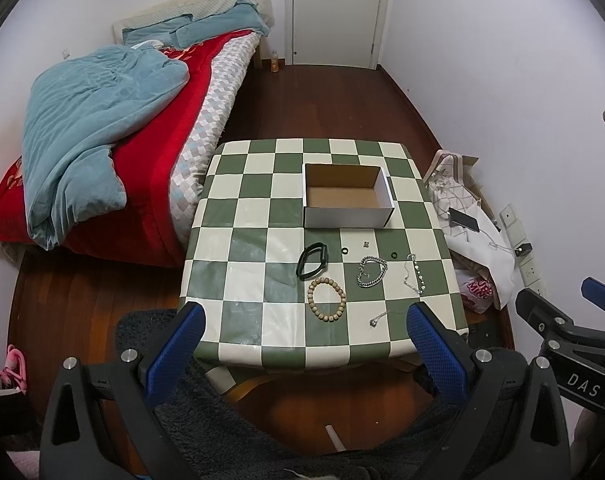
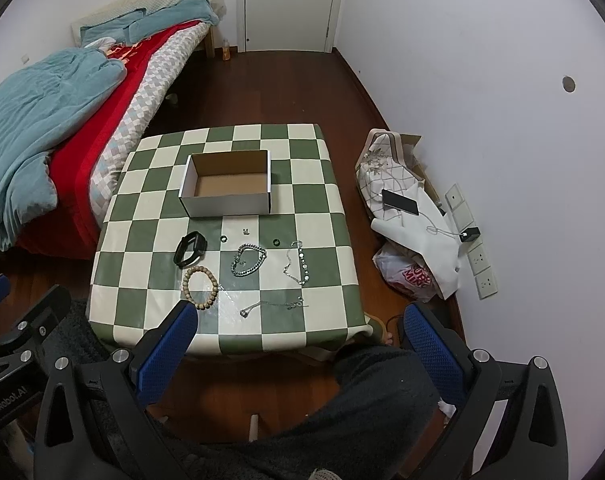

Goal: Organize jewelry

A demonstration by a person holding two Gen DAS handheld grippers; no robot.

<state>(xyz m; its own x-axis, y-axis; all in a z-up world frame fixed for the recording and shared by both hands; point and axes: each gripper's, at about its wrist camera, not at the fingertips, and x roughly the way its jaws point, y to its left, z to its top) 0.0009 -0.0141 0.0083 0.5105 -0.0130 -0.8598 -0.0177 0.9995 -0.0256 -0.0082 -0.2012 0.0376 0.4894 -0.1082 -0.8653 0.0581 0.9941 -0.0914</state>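
Observation:
An empty white cardboard box (image 1: 346, 196) (image 2: 227, 186) stands on the checked table (image 1: 254, 216) (image 2: 318, 208). In front of it lie a black band (image 1: 312, 265) (image 2: 189, 249), a wooden bead bracelet (image 1: 327, 299) (image 2: 200, 282), a silver chain bracelet (image 1: 371, 271) (image 2: 249, 260), a thin jewelled chain (image 1: 415, 274) (image 2: 298, 262), a fine silver necklace (image 1: 384, 316) (image 2: 272, 305), two small dark rings (image 1: 345, 250) (image 2: 276, 242) and a tiny stud (image 1: 365, 244) (image 2: 245, 231). My left gripper (image 1: 304, 322) and right gripper (image 2: 298, 322) hover open above the table's near edge, holding nothing.
A bed (image 1: 102, 132) with a blue duvet runs along the left. Right of the table, bags (image 2: 414, 220), a phone (image 2: 400, 202) and a charger cable lie on the floor by the wall. A dark furry rug (image 1: 150, 328) and a person's dark-clad leg (image 2: 366, 400) are below.

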